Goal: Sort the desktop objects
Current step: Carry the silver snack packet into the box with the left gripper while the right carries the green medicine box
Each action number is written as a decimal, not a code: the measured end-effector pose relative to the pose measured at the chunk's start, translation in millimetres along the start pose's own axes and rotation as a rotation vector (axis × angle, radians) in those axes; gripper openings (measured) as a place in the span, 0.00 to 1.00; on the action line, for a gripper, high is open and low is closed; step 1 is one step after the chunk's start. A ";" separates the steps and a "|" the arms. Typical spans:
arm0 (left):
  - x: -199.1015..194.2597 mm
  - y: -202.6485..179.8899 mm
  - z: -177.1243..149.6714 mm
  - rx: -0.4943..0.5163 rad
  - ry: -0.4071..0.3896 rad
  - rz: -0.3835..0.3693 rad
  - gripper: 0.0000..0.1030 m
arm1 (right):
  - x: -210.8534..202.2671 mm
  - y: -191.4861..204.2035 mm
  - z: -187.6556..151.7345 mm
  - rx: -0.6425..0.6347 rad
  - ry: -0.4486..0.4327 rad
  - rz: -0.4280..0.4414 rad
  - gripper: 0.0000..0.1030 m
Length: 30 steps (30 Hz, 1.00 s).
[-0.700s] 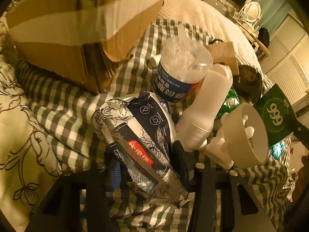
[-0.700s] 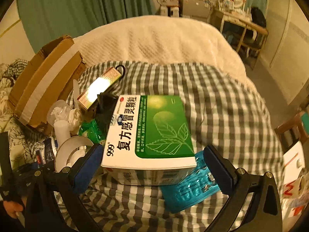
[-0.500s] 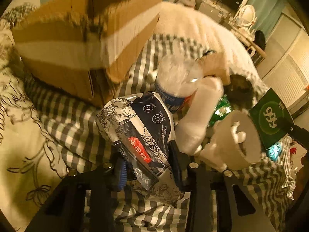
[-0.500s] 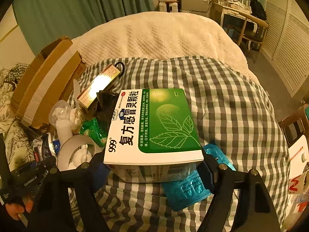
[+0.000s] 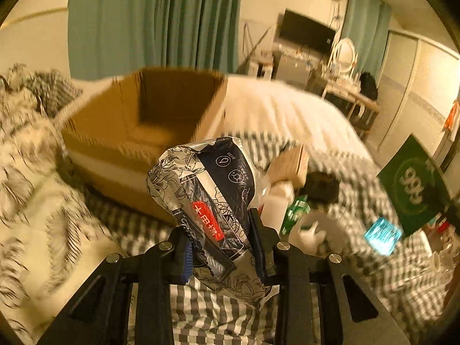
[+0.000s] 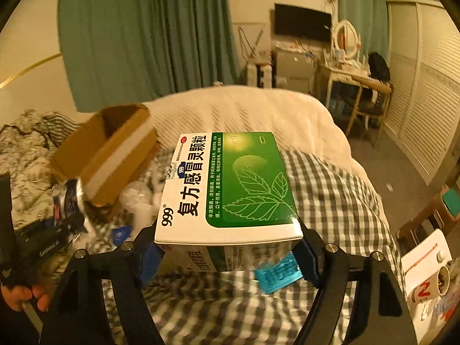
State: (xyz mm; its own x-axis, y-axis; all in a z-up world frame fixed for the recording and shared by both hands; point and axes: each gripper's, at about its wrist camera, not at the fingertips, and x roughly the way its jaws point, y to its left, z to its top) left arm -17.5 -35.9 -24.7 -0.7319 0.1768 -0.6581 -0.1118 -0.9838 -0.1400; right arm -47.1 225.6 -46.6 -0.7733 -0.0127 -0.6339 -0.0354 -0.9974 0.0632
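- Left tool (image 5: 221, 247): I have it clenched on a crinkly printed pouch (image 5: 212, 201), lifted above the checked bed cover (image 5: 218, 319), in front of the open carton (image 5: 149, 132).
- Right tool (image 6: 227, 250): I have it grasping a green medicine box (image 6: 230, 187), raised over the bed.
- Teal blister pack (image 6: 277, 276) lies on the cover beneath that box.

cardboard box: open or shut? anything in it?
Open. The cardboard box has its flaps up and its brown interior and floor show in the left wrist view. The visible part looks empty; the near corner is hidden.
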 end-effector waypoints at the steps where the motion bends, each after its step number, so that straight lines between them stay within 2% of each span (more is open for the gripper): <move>1: -10.1 4.6 9.9 -0.011 -0.026 -0.016 0.32 | -4.8 5.2 0.9 -0.004 -0.012 0.013 0.74; 5: -29.2 8.7 46.6 -0.019 -0.103 -0.046 0.32 | -24.6 31.1 14.7 -0.036 -0.060 0.080 0.74; 11: -48.0 33.5 119.0 0.012 -0.240 0.023 0.32 | -42.9 91.7 67.5 -0.119 -0.139 0.190 0.74; 16: -39.8 68.0 160.1 -0.018 -0.322 0.070 0.32 | -31.5 141.4 111.8 -0.177 -0.199 0.247 0.74; 20: 2.6 95.8 164.8 -0.023 -0.302 0.177 0.32 | 11.6 185.2 139.4 -0.211 -0.187 0.277 0.74; 24: 51.0 116.5 154.0 -0.011 -0.237 0.218 0.32 | 75.2 220.1 154.0 -0.174 -0.096 0.325 0.74; 27: 78.1 127.0 145.2 0.017 -0.209 0.270 0.32 | 124.8 242.4 154.2 -0.147 -0.010 0.339 0.74; 30: 93.6 133.9 141.5 0.020 -0.180 0.284 0.32 | 158.0 254.5 145.4 -0.146 0.021 0.336 0.74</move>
State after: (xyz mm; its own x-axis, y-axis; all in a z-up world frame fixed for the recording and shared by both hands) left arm -196.1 -155.2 -0.3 -0.8425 -0.1106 -0.5272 0.1017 -0.9938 0.0458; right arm -270.4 -19.8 -18.7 -0.7132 -0.3416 -0.6121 0.3102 -0.9369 0.1614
